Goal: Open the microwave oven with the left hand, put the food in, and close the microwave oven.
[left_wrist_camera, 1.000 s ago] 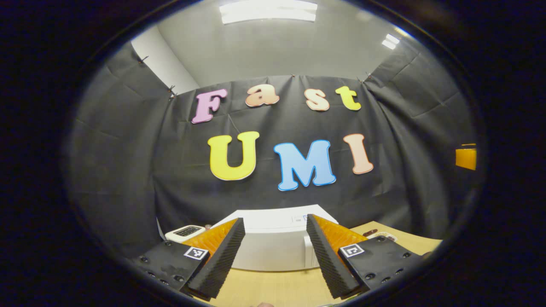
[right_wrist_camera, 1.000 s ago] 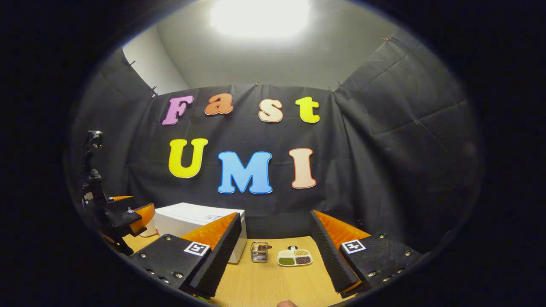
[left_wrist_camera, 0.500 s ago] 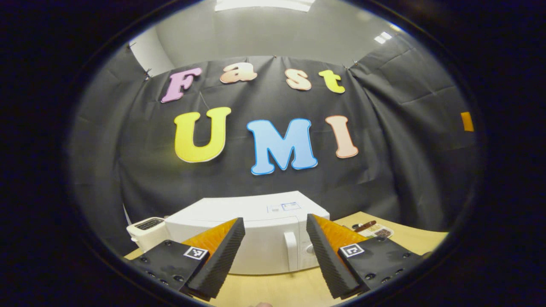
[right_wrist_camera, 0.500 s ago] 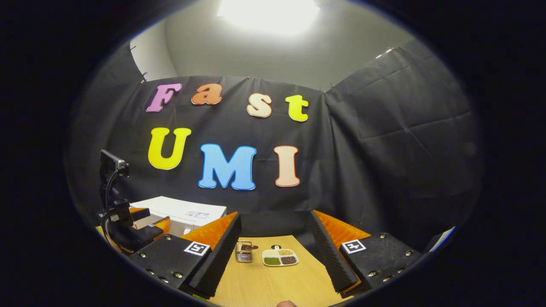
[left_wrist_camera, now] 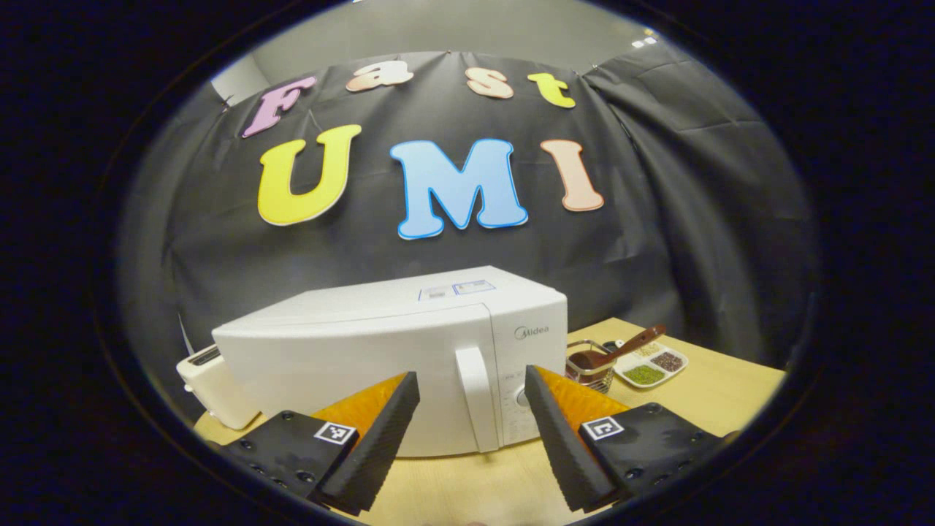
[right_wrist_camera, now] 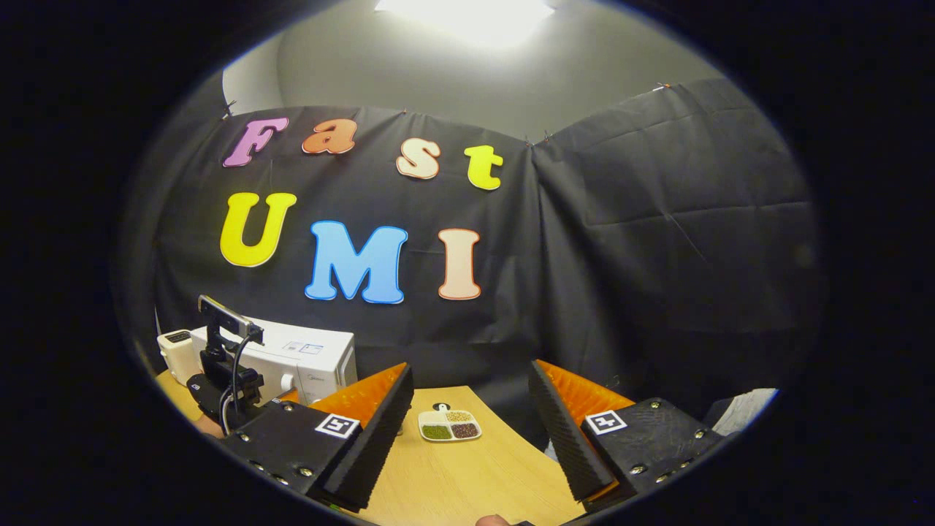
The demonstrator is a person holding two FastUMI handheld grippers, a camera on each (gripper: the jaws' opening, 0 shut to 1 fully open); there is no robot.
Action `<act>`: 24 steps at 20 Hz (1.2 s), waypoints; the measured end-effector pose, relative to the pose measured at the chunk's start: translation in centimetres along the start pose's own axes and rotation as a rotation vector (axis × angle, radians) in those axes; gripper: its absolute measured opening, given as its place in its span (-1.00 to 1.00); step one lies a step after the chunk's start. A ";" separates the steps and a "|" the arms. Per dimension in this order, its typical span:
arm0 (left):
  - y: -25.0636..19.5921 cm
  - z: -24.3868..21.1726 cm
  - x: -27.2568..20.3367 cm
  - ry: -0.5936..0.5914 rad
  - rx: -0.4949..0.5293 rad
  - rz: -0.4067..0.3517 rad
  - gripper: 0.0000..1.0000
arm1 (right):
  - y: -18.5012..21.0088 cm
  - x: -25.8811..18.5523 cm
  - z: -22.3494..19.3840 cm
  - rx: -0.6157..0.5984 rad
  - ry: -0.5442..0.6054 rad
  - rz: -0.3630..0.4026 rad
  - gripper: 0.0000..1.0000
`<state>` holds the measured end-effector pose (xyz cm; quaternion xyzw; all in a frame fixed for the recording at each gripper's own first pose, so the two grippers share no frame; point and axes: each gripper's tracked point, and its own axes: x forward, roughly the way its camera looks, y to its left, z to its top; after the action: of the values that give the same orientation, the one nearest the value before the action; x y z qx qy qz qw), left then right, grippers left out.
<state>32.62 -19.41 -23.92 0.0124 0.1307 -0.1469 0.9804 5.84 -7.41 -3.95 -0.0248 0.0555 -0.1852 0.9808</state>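
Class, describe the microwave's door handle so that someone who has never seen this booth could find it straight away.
Start at the white microwave on the wooden table, the biggest thing there. On its front, just left of the control panel, a white upright bar stands out from the door: that is the handle. Unlike the round knob beside it, it is long and vertical.

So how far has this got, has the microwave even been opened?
Nothing is finished yet. The microwave door is shut. In hand: the left hand-held gripper is open and lined up on the door handle, not touching it. Left to do: pull the door open, put in the food, perhaps the divided dish on the table, then close. The right hand-held gripper is open and empty.
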 end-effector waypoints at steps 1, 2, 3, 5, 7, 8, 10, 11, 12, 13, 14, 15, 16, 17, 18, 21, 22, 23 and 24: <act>-0.1 -0.7 0.7 0.021 -0.004 -0.003 0.93 | -0.2 0.1 -0.3 -0.012 0.011 -0.011 0.86; -0.3 -1.4 1.3 0.042 -0.006 -0.004 0.92 | -0.3 0.0 -0.6 -0.020 0.021 -0.018 0.93; -0.5 -2.1 1.8 0.058 -0.004 -0.006 0.93 | -0.3 -0.2 -0.6 -0.021 0.027 -0.028 0.93; -1.0 -2.4 2.6 0.073 0.003 -0.021 0.88 | -0.7 -0.3 -0.8 -0.010 0.034 -0.048 0.93; -1.3 -2.2 3.3 0.070 0.017 -0.027 0.61 | -0.8 -0.5 -1.3 -0.004 0.046 -0.057 0.93; -1.3 -2.0 3.6 0.063 0.025 -0.026 0.44 | -1.0 -0.5 -1.6 -0.005 0.054 -0.060 0.93; -1.2 -1.6 3.8 0.048 0.033 -0.011 0.25 | -1.2 -0.4 -1.7 -0.001 0.060 -0.066 0.93; -1.1 -1.7 3.8 0.053 0.030 -0.005 0.13 | -1.2 -0.4 -1.7 0.006 0.061 -0.067 0.93; -0.6 -1.9 3.8 0.053 0.033 0.013 0.00 | -1.2 -0.5 -1.8 0.012 0.063 -0.066 0.93; -0.6 -1.9 4.0 0.052 0.015 0.003 -0.13 | -1.1 -0.5 -1.9 0.015 0.067 -0.062 0.93; -0.6 -1.7 3.8 0.057 0.008 -0.003 -0.26 | -1.0 -0.5 -2.0 0.017 0.068 -0.058 0.93; -0.7 -1.9 3.8 0.059 0.002 -0.005 -0.29 | -1.1 -0.6 -2.0 0.014 0.069 -0.055 0.93; -0.7 -1.8 3.7 0.061 -0.005 -0.008 -0.30 | -1.2 -0.7 -2.0 0.009 0.068 -0.055 0.93; -0.6 -1.7 3.6 0.061 -0.017 -0.008 -0.37 | -1.2 -0.9 -1.9 0.005 0.066 -0.054 0.93; -0.7 -1.7 3.6 0.066 -0.022 -0.007 -0.47 | -1.2 -1.2 -1.9 0.004 0.062 -0.049 0.93; -0.5 -1.8 3.4 0.101 -0.030 0.003 -0.67 | -1.2 -2.0 -2.4 0.009 0.074 -0.018 0.93; -0.4 -1.7 3.4 0.111 -0.059 0.009 -0.68 | -1.3 -2.3 -2.3 0.006 0.070 -0.005 0.93; -0.4 -1.8 3.1 0.125 -0.081 0.012 -0.71 | -1.7 -2.4 -2.1 0.001 0.065 -0.003 0.94; -0.5 -2.2 2.6 0.147 -0.090 0.022 -0.71 | -2.0 -2.5 -2.2 0.002 0.067 0.003 0.93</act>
<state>34.34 -20.47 -26.69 -0.0194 0.2088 -0.1286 0.9693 2.58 -8.40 -5.74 -0.0174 0.0881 -0.1848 0.9787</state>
